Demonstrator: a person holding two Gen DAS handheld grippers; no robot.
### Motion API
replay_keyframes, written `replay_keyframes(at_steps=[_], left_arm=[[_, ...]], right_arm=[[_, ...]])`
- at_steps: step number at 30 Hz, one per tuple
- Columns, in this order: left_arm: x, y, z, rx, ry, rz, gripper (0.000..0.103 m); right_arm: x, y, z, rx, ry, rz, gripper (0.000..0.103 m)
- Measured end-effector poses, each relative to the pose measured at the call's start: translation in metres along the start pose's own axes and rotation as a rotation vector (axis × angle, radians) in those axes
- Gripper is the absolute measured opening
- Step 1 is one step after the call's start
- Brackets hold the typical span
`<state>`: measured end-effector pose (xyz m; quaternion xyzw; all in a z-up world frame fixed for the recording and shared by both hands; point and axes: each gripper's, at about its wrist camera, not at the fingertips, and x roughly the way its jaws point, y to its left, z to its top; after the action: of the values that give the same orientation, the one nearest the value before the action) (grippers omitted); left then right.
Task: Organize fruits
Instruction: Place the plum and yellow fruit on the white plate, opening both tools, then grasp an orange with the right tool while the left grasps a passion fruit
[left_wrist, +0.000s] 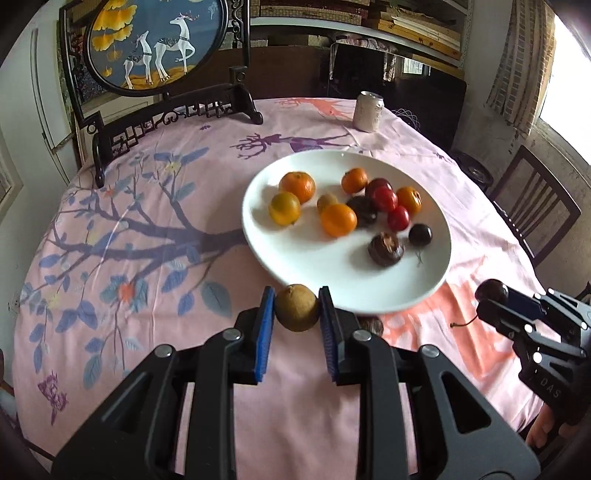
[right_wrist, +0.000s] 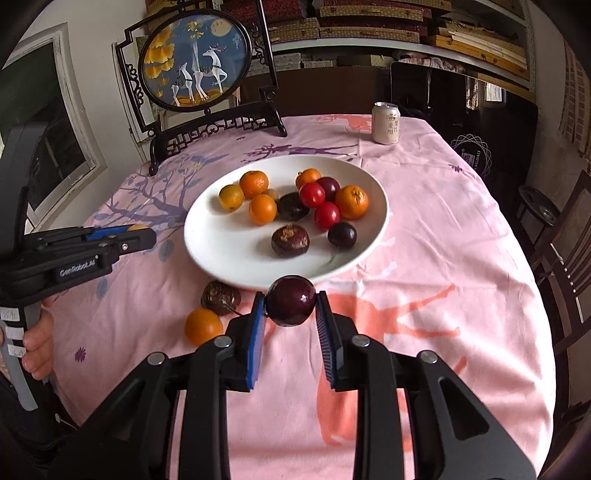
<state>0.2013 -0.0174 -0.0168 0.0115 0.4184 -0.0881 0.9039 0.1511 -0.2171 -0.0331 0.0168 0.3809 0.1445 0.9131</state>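
L tongs (left_wrist: 296, 308) clamped on round brown fruit (left_wrist: 296, 308), R tongs (right_wrist: 290, 305) on glossy purple plum (right_wrist: 290, 301), w/ white plate (right_wrist: 221, 254) beyond

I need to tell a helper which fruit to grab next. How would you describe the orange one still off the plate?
Find the white plate on the pink tablecloth. Off its near-left rim lie two fruits: the orange fruit is smooth and bright, nearer the camera than the dull brown fruit.

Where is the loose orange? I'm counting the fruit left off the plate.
In the right wrist view the orange lies on the tablecloth near-left of the white plate, beside a brown fruit, left of the right gripper.
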Motion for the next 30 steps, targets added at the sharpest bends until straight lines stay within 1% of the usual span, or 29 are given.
replay_keyframes(at_steps=[2, 4, 5, 7, 10, 12, 14, 15, 16, 17, 21, 23, 25, 27, 30], left_arm=[[0.019, 0.001, 0.027, -0.017, 0.023, -0.013, 0.024], [0.039, -0.005, 0.052, -0.013, 0.037, 0.006, 0.024], [0.049, -0.007, 0.062, -0.016, 0.040, 0.014, 0.024], [0.071, -0.013, 0.079, -0.019, 0.064, 0.015, 0.024], [0.099, -0.018, 0.094, -0.025, 0.103, 0.025, 0.024], [0.111, -0.020, 0.098, -0.031, 0.121, 0.024, 0.024], [0.119, -0.022, 0.101, -0.029, 0.120, 0.026, 0.026], [0.121, -0.021, 0.102, -0.032, 0.116, 0.027, 0.038], [0.122, -0.020, 0.103, -0.042, 0.112, 0.027, 0.061], [0.120, -0.019, 0.103, -0.051, 0.096, 0.030, 0.066], [0.099, -0.012, 0.098, -0.049, 0.066, 0.038, 0.066], [0.077, -0.008, 0.088, -0.051, 0.034, 0.034, 0.069], [0.052, -0.004, 0.070, -0.040, -0.011, 0.048, 0.078], [0.029, 0.000, 0.047, -0.037, -0.045, 0.057, 0.080], [0.003, 0.010, 0.006, -0.068, -0.068, 0.045, 0.081]], right_arm=[[0.011, -0.003, 0.021, 0.000, -0.024, 0.005, 0.028], [0.027, -0.005, 0.040, -0.023, -0.037, -0.034, 0.028], [0.039, -0.006, 0.049, -0.032, -0.022, -0.043, 0.027], [0.065, -0.012, 0.059, -0.020, 0.028, -0.022, 0.027], [0.094, -0.015, 0.064, -0.019, 0.075, -0.017, 0.027], [0.102, -0.016, 0.064, -0.026, 0.076, -0.023, 0.027], [0.106, -0.015, 0.065, -0.040, 0.071, -0.031, 0.028], [0.108, -0.015, 0.065, -0.048, 0.075, -0.039, 0.032], [0.110, -0.015, 0.065, -0.055, 0.082, -0.043, 0.045], [0.109, -0.015, 0.065, -0.054, 0.078, -0.047, 0.051], [0.090, -0.014, 0.063, -0.051, 0.049, -0.052, 0.052], [0.069, -0.012, 0.058, -0.041, 0.030, -0.045, 0.056], [0.046, -0.009, 0.047, -0.035, 0.004, -0.045, 0.058], [0.027, -0.004, 0.030, -0.030, -0.008, -0.055, 0.058], [0.009, 0.002, 0.005, -0.008, -0.006, -0.050, 0.058]])
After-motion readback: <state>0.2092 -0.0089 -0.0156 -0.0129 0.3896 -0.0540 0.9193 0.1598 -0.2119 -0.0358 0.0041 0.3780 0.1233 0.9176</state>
